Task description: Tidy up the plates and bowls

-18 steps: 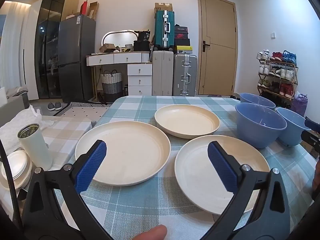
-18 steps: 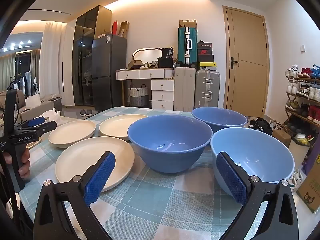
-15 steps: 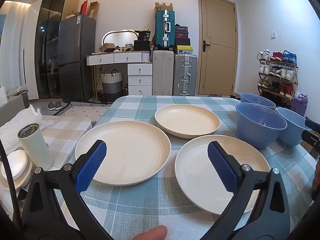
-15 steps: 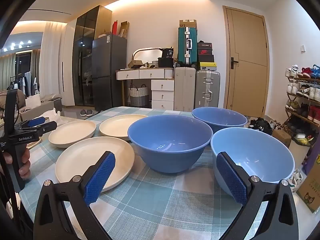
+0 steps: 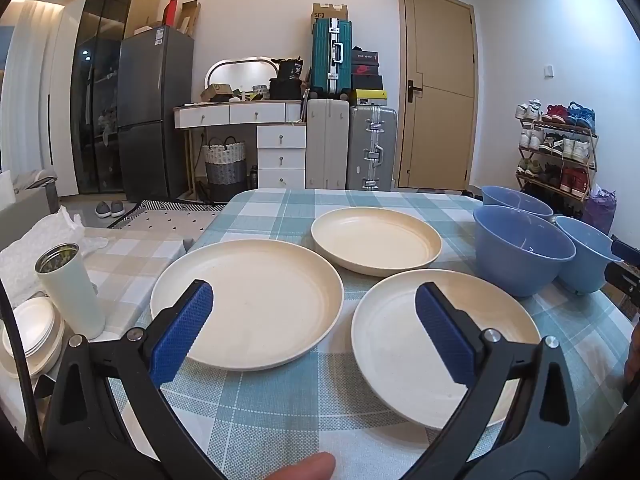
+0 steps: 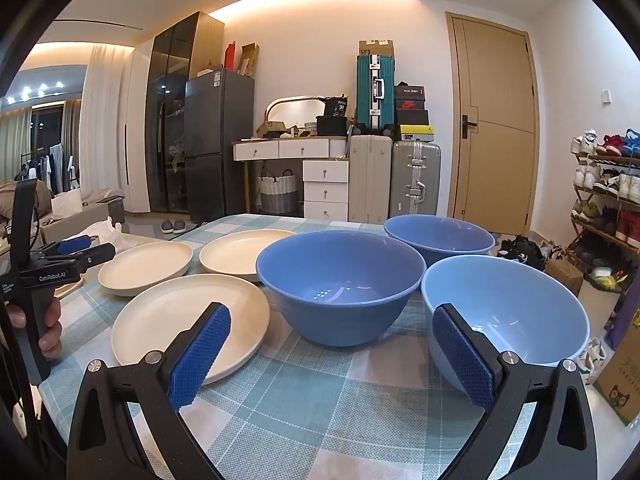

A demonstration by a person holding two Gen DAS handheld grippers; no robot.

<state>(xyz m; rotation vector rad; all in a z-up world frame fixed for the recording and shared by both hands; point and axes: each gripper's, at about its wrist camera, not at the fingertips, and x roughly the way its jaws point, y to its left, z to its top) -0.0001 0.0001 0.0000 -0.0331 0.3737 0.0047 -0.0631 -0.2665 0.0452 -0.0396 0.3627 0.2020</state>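
The checked tablecloth (image 5: 280,408) fills the lower half of both views, and all the dishes lie separate on it, nothing stacked yet. In the left wrist view three cream plates are there: the left plate (image 5: 256,300) in the centre, the right plate (image 5: 404,344) at lower right, and the far plate (image 5: 376,240) above them. In the right wrist view three blue bowls stand to the right of the plates: the middle bowl (image 6: 340,280) in the centre, the light blue bowl (image 6: 516,312) at lower right, the far bowl (image 6: 440,234) behind.

The left gripper (image 5: 314,328) hovers over the near edge with its jaws fully apart and nothing between them; the right gripper (image 6: 330,360) is the same, wide and empty, just before the bowls.

I judge the first step is a pick. To do it well, bring one pad under a plate's rim and one above, close firmly on the rim, lift it level and lay it centred on another plate. For bowls, take the wall at the rim and lower one straight into another, so that it does not push its neighbour
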